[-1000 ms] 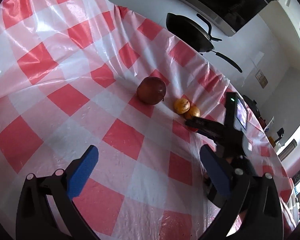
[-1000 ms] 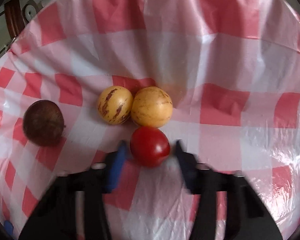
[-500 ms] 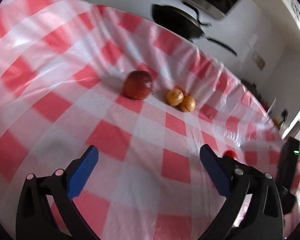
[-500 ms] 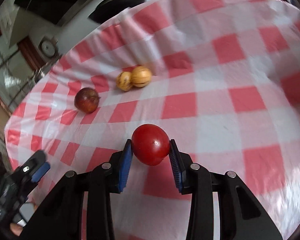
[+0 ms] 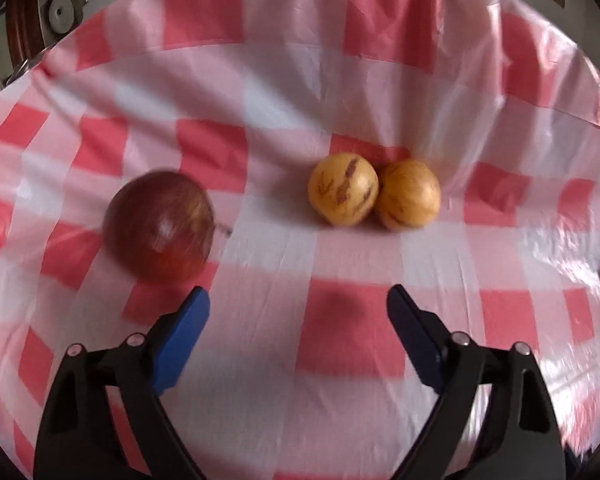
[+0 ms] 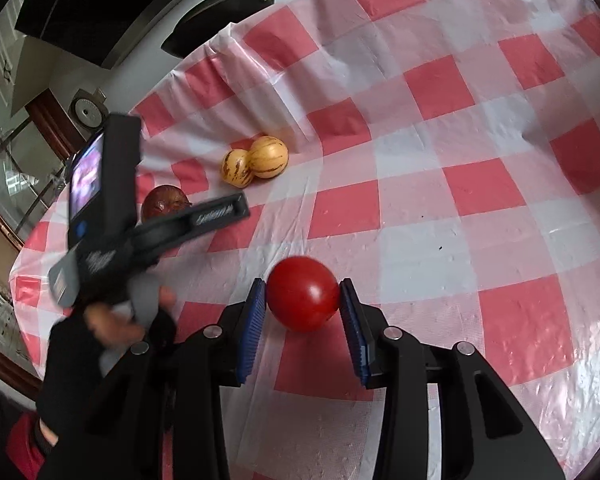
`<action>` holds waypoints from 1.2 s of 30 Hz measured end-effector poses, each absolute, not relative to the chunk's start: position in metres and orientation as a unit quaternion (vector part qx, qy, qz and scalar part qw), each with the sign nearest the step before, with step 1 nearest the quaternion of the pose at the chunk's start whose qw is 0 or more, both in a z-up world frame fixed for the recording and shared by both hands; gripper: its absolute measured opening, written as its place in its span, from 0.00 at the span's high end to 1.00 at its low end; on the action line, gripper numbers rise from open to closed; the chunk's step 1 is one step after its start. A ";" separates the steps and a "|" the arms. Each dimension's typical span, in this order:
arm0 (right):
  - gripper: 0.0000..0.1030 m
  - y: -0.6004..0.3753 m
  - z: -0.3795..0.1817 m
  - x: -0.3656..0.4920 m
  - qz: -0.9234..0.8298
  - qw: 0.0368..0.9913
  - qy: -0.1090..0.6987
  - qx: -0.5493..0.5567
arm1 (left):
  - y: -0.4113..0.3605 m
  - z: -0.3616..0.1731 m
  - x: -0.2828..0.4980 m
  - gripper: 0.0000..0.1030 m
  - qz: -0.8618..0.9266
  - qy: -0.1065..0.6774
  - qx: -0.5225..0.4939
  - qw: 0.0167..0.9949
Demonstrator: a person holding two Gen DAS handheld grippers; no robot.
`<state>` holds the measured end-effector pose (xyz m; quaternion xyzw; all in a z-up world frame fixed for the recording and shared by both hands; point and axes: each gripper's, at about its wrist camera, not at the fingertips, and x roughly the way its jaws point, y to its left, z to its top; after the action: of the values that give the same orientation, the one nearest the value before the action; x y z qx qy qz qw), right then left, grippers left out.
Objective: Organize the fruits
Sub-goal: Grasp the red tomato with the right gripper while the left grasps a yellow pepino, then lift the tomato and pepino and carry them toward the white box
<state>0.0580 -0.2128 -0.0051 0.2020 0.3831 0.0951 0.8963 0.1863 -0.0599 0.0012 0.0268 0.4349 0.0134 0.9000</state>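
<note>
Red round tomato [image 6: 303, 294] is clamped between right gripper [image 6: 303, 300] pads, low over checked plastic tablecloth [image 6: 440, 184] | left gripper [image 5: 298, 312], jaws narrowing yet empty, faces two yellow striped fruits [image 5: 374, 196] | squeeze is best kept gentle.

Soft daylight glares off the glossy tablecloth [image 5: 276, 360]; left view motion-blurred, fisheye edges dark and bent.

Checked tablecloth [image 6: 452, 184] — black pan [image 6: 228, 4] beyond its edge.
</note>
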 end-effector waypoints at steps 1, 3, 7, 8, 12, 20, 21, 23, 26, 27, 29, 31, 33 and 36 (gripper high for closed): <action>0.62 -0.214 -0.005 0.058 0.096 0.897 0.380 0.206 | -0.061 0.001 0.191 0.15 0.016 0.434 0.033 0.900; 0.62 -0.216 -0.005 0.057 0.096 0.896 0.379 0.210 | -0.065 0.000 0.206 0.17 0.014 0.432 0.050 0.901; 0.62 -0.215 -0.005 0.058 0.099 0.896 0.380 0.208 | -0.073 -0.001 0.230 0.20 -0.003 0.430 0.072 0.900; 0.62 -0.215 -0.005 0.058 0.099 0.896 0.380 0.208 | -0.072 -0.002 0.234 0.20 -0.006 0.432 0.068 0.899; 0.62 -0.214 -0.005 0.057 0.098 0.895 0.381 0.210 | -0.058 -0.008 0.253 0.21 -0.034 0.456 0.023 0.889; 0.61 -0.219 -0.006 0.057 0.096 0.892 0.381 0.222 | -0.059 0.003 0.211 0.61 -0.076 0.419 0.043 0.904; 0.61 -0.219 -0.007 0.057 0.097 0.892 0.382 0.223 | -0.057 0.006 0.199 0.61 -0.075 0.411 0.046 0.907; 0.61 -0.218 -0.008 0.057 0.097 0.890 0.387 0.221 | -0.044 0.012 0.163 0.61 -0.082 0.394 0.038 0.914; 0.60 -0.214 -0.010 0.059 0.101 0.888 0.397 0.210 | -0.013 0.013 0.114 0.61 -0.088 0.396 -0.019 0.914; 0.60 -0.213 -0.010 0.060 0.099 0.887 0.401 0.207 | -0.004 0.013 0.103 0.61 -0.088 0.400 -0.033 0.911; 0.60 -0.211 -0.011 0.061 0.097 0.887 0.404 0.201 | 0.012 0.017 0.065 0.61 -0.087 0.404 -0.074 0.908; 0.60 -0.209 -0.012 0.062 0.093 0.886 0.410 0.197 | 0.023 0.024 0.029 0.61 -0.091 0.389 -0.097 0.911; 0.60 -0.210 -0.013 0.063 0.084 0.885 0.413 0.196 | 0.032 0.025 0.003 0.61 -0.089 0.372 -0.120 0.916; 0.59 -0.207 -0.013 0.065 0.077 0.887 0.415 0.188 | 0.040 0.018 -0.019 0.61 -0.103 0.376 -0.167 0.905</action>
<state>0.0649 -0.2070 -0.0126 0.1880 0.4154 0.0773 0.8867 -0.0187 0.0401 0.0177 -0.1670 0.3764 -0.1032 0.9054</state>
